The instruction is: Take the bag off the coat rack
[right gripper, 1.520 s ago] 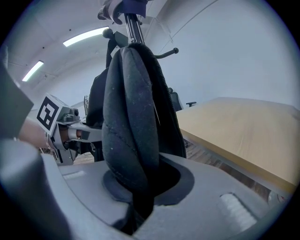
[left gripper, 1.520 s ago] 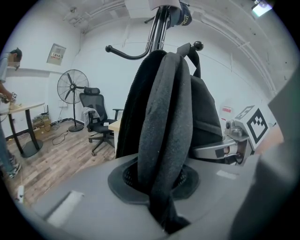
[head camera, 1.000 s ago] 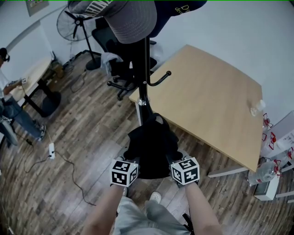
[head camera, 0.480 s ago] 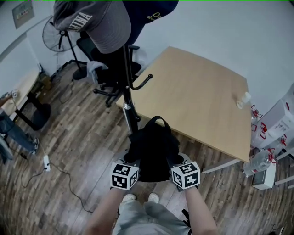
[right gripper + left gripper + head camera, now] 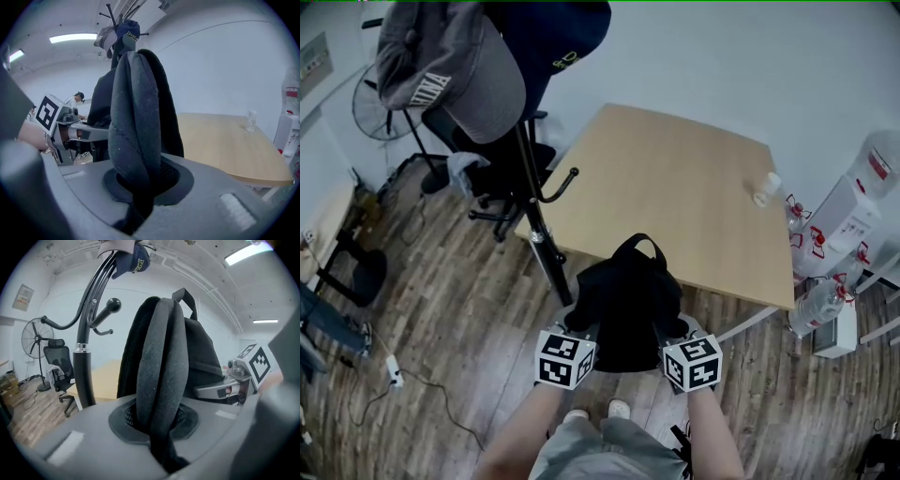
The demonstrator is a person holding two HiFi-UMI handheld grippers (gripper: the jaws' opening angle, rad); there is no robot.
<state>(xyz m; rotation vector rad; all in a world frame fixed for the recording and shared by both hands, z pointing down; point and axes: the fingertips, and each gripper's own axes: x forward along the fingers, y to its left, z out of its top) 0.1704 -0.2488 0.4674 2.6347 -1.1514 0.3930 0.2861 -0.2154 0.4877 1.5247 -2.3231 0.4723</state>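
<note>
**Head view.** The bag [image 5: 626,305] now hangs between the left tool [image 5: 579,328] and the right tool [image 5: 670,330], to the right of the coat rack [image 5: 534,220] and clear of its pole. One second ago the bag lay directly in front of the pole, close against it. Half a second ago a small gap had opened, and that gap is now wider. The bag's top handle loop stands free and is not on any hook. The nearest hook [image 5: 565,180] is bare. The grey cap [image 5: 455,70] and the dark blue cap [image 5: 553,33] remain on top of the rack. The bag is in the air, level with the near edge of the tabletop [image 5: 675,178].

**Left gripper view.** The jaws are clamped on one padded strap [image 5: 159,376] of the bag. The strap passes down between the pads and is pinched there. The rack pole stands to the left of the bag with open space between them, so there is no contact.

**Right gripper view.** The jaws are clamped on the other strap [image 5: 133,136] in the same way. The body of the bag rises behind this strap. The tabletop lies to the right and below, and the bag does not rest on it.

**Meaning for the task.** The bag appears to be off the rack already, with both tools carrying its full weight. The removal step is judged to be essentially complete. What is left is probably to keep the bag clear of the hook and pole and set it down. The main risk is a strap slipping under the load.
</note>
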